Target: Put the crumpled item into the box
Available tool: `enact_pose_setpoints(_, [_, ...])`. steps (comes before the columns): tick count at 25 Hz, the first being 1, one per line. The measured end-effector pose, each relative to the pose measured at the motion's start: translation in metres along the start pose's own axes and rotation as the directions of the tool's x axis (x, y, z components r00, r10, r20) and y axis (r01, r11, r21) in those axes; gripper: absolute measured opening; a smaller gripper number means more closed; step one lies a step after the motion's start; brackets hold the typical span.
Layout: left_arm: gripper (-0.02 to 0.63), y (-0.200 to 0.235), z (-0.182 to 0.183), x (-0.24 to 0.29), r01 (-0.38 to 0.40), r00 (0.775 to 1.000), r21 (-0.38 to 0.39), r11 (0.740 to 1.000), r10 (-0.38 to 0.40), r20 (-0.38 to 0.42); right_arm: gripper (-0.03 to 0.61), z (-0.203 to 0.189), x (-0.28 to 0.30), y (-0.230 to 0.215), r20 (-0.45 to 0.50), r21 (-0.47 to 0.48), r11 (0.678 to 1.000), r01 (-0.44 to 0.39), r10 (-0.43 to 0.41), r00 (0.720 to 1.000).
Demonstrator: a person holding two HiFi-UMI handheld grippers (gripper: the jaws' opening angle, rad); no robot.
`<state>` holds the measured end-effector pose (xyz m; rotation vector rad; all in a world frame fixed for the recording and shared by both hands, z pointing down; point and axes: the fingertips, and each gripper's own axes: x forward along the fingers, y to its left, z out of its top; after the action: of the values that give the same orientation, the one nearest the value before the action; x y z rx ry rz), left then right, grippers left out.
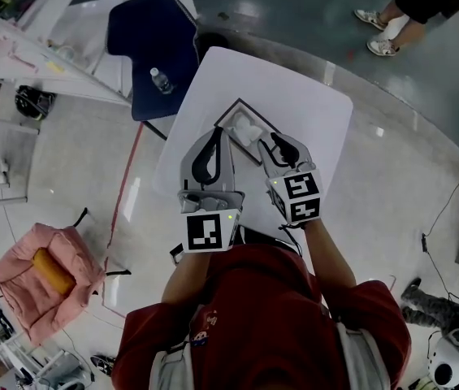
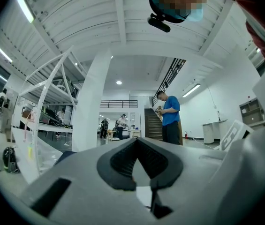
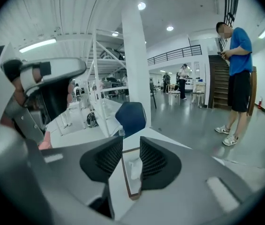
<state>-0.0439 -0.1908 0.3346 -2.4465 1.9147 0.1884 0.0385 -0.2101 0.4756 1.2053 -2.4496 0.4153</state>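
Lying in the box point(image 1: 226, 110) on the counter point(image 1: 310, 112), the crumpled item point(image 1: 249, 130) looks light and soft, best pinched on a fold; right hand-held gripper point(image 3: 131, 146) gapes empty, left hand-held gripper point(image 2: 137, 142) closed, empty.

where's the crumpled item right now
The crumpled item lies inside the box at the middle of the white table, just ahead of the right gripper, whose view shows it past its parted jaws.

Readable text, labels, numbers: none that I can make out. Left marker cube point(image 1: 210, 232) and right marker cube point(image 1: 300, 197): black-and-white square patterns only.
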Motion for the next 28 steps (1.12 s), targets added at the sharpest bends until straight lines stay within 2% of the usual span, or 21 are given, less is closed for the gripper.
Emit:
enact_pose_setpoints(9, [0.003, -0.012, 0.001, -0.017, -0.005, 1.0, -0.01, 1.0, 0.005, 0.016, 0.117, 0.033, -0.045, 0.004, 0.164, -0.034, 0.998, 0.044, -0.038, 0.986])
enact_pose_setpoints(15, [0.003, -0.027, -0.003, -0.024, 0.006, 1.0, -0.023, 1.0, -0.005, 0.024, 0.117, 0.04, -0.07, 0.001, 0.23, -0.045, 0.996, 0.077, -0.065, 0.971])
enact_pose_setpoints(28, [0.003, -0.037, -0.015, -0.045, -0.003, 0.999, -0.021, 1.0, 0.004, 0.033, 0.11, 0.051, -0.102, 0.004, 0.399, -0.057, 0.985, 0.163, -0.127, 0.908])
